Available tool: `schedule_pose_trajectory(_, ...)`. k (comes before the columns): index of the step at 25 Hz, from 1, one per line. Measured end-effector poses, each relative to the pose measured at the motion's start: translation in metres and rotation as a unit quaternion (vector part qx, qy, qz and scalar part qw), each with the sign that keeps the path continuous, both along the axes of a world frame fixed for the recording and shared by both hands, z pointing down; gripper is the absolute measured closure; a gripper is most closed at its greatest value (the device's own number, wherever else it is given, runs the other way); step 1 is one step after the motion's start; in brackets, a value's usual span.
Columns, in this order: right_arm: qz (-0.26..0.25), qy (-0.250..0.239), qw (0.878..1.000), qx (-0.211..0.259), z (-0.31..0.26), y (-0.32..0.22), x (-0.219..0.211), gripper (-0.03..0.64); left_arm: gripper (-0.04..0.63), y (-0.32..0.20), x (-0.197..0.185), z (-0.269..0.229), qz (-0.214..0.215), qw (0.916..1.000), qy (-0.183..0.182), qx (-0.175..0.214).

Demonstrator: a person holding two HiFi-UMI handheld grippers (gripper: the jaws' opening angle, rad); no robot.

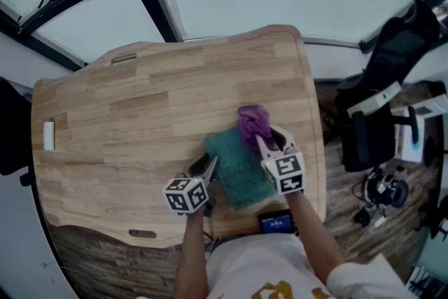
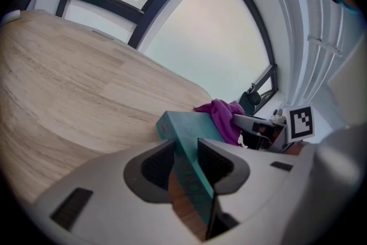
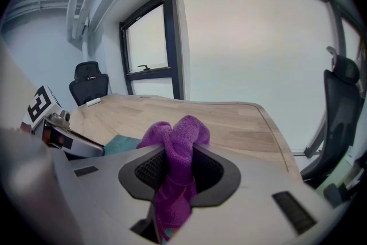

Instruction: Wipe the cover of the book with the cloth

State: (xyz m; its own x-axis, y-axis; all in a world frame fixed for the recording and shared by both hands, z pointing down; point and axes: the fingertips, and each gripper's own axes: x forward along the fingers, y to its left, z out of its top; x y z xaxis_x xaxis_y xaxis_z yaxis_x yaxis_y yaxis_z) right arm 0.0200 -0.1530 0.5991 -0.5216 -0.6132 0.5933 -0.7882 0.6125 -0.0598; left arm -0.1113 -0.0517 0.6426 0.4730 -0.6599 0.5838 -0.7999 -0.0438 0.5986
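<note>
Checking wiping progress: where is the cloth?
In the head view the cloth is bunched in the right gripper, at the far right corner of the book by the table edge.

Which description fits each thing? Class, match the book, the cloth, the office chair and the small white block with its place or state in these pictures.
Things:
1. teal book
2. purple cloth
3. black office chair
4. small white block

Descriptions:
A. stands off the right side of the wooden table
B. pinched between the jaws of the right gripper
C. lies near the table's left edge
D. edge clamped by the left gripper

Pairs: 1-D, 2-B, 3-A, 4-C
</note>
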Motion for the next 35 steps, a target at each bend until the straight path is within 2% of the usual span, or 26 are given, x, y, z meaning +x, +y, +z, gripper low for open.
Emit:
schedule_pose_trajectory(14, -0.023, 0.045, 0.998, -0.025, 0.017, 0.002, -0.01, 0.518, 0.466, 0.0, 0.0, 0.001, 0.002, 1.0, -0.005, 0.003)
schedule_pose_trajectory(20, -0.042, 0.061, 0.997, -0.021, 0.017, 0.008, -0.023, 0.518, 0.466, 0.0, -0.001, 0.001, 0.002, 1.0, -0.006, 0.003)
schedule_pose_trajectory(35, -0.064, 0.059, 0.996, -0.034, 0.019, 0.018, -0.044, 0.518, 0.468, -0.001, 0.0, 0.0, 0.003, 1.0, -0.003, 0.002)
